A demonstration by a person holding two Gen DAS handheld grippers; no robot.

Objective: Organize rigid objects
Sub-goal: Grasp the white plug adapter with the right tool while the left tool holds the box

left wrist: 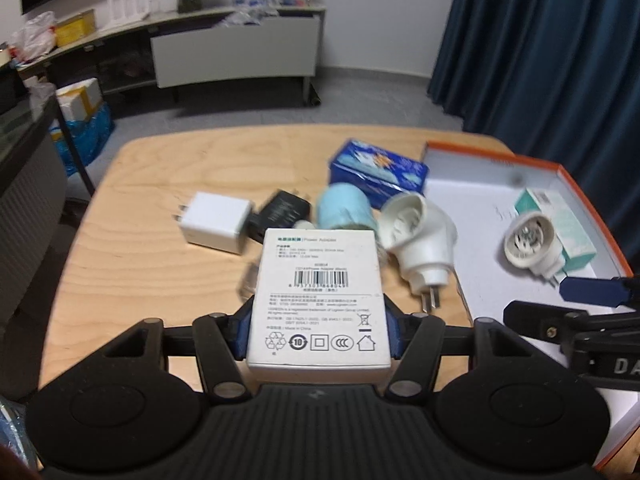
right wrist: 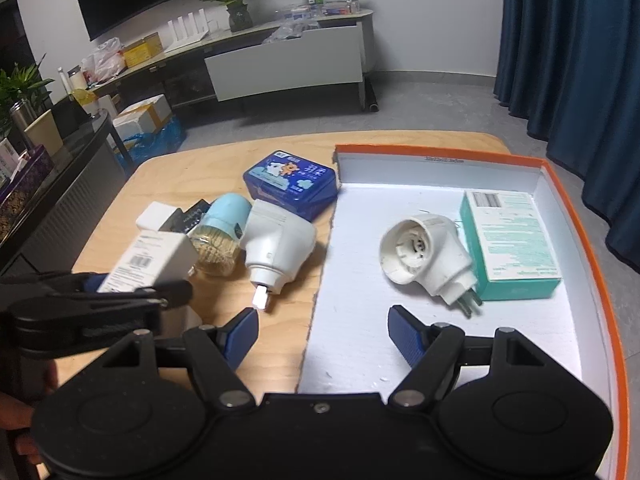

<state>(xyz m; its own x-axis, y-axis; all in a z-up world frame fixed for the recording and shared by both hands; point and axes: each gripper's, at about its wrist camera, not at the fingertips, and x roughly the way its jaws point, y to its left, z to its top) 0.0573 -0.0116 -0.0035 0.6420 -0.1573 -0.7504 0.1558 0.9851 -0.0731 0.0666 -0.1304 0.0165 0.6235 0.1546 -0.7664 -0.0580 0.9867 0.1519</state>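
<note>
My left gripper (left wrist: 316, 330) is shut on a white power adapter box (left wrist: 318, 300) and holds it above the wooden table (left wrist: 132, 240); the box also shows in the right wrist view (right wrist: 156, 260). My right gripper (right wrist: 322, 330) is open and empty over the near left edge of the orange-rimmed white tray (right wrist: 440, 184). In the tray lie a white plug-in heater (right wrist: 424, 256) and a teal box (right wrist: 508, 236). On the table lie a second white heater (right wrist: 276, 244), a light-blue capped bottle (right wrist: 222, 232), a blue tin (right wrist: 290, 184), a white charger (left wrist: 214, 224) and a black charger (left wrist: 280, 212).
The table's far edge drops to a grey floor. A dark blue curtain (right wrist: 568, 40) hangs at the right. A low white cabinet (right wrist: 288, 64) stands against the back wall. A dark side table with clutter (right wrist: 36, 160) stands at the left.
</note>
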